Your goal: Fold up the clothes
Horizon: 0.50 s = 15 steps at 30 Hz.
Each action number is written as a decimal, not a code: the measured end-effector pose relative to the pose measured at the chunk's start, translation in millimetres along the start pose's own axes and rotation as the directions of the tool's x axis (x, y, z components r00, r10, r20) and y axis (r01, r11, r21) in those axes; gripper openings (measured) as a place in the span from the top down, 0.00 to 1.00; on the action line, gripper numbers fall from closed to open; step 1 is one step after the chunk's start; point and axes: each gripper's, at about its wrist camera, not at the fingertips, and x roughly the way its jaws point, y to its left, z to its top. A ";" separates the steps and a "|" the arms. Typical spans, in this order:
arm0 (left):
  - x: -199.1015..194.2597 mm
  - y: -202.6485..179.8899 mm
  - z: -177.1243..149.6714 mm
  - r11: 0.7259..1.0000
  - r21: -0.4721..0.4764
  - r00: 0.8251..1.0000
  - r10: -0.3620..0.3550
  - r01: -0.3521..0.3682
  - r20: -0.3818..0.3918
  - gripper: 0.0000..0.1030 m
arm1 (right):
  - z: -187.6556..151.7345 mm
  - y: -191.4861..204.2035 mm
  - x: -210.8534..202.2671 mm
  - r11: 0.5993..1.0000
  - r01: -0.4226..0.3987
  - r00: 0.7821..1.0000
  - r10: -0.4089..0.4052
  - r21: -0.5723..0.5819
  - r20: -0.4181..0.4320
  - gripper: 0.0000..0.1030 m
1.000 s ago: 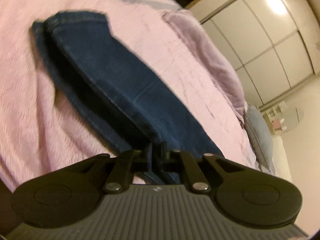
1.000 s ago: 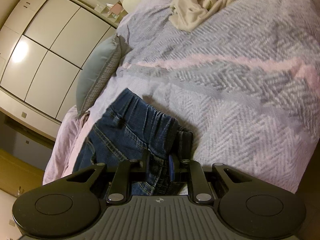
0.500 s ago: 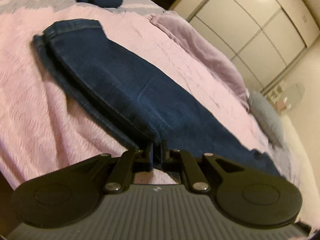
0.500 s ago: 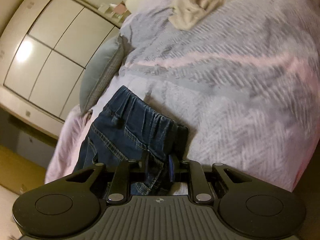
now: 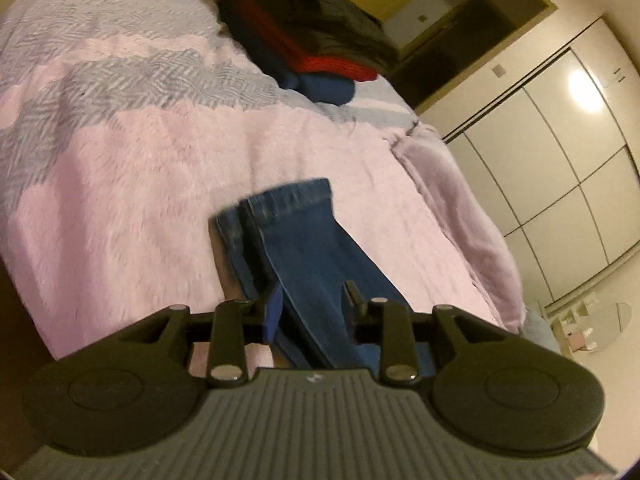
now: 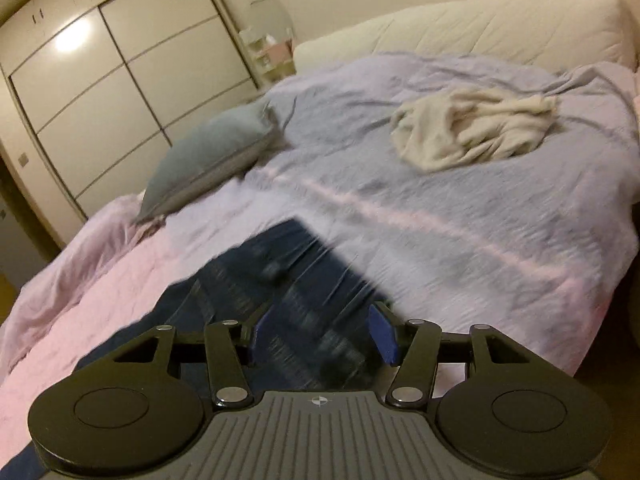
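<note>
Dark blue jeans lie folded lengthwise on the pink blanket (image 5: 120,184). In the left wrist view the jeans' legs (image 5: 316,264) run between the fingers of my left gripper (image 5: 314,304), which is open; the cuffs (image 5: 288,200) lie just beyond it. In the right wrist view the jeans' waist end (image 6: 288,280) is motion-blurred and sits between and beyond the blue pads (image 6: 383,332) of my right gripper (image 6: 320,332), which is open. Whether either gripper touches the denim I cannot tell.
A stack of folded dark, red and blue clothes (image 5: 312,48) sits at the far end of the bed. A crumpled cream garment (image 6: 472,132) and a grey-blue pillow (image 6: 212,160) lie toward the headboard (image 6: 480,28). A white wardrobe (image 6: 120,68) lines the wall.
Both grippers were shut on the jeans and now stand open, having let go. The left view has swung toward the cuffs and the clothes stack; the right view has tilted up toward the headboard.
</note>
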 end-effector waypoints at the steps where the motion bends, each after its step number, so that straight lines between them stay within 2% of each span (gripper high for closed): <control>1: 5.6 0.6 2.5 1.000 0.005 1.000 0.020 -0.020 -0.003 0.75 | -2.9 4.2 3.6 1.000 -0.006 1.000 0.006 -0.003 -0.011 0.46; 3: 15.4 2.4 6.2 0.999 0.011 0.999 0.051 -0.051 -0.004 0.77 | -6.9 6.4 9.9 1.000 0.001 1.000 -0.001 0.007 -0.031 0.46; 5: 20.3 5.6 7.2 0.998 0.007 0.998 0.056 -0.056 0.008 0.85 | -7.7 3.0 16.3 0.999 0.033 0.998 -0.033 0.002 -0.049 0.46; 6: 19.2 5.9 7.5 0.998 0.016 0.998 0.052 -0.052 0.019 1.00 | -8.1 1.3 19.5 0.999 0.049 0.997 -0.049 -0.001 -0.058 0.46; 12: -12.7 -3.4 3.2 0.989 0.148 0.995 -0.004 -0.011 0.102 1.00 | -10.7 -9.4 38.6 0.990 0.139 0.984 -0.140 -0.017 -0.111 0.46; 15: -14.7 -1.5 0.3 0.980 0.198 0.995 0.001 -0.021 0.103 0.99 | -9.1 -10.1 33.6 0.991 0.131 0.987 -0.132 -0.016 -0.097 0.46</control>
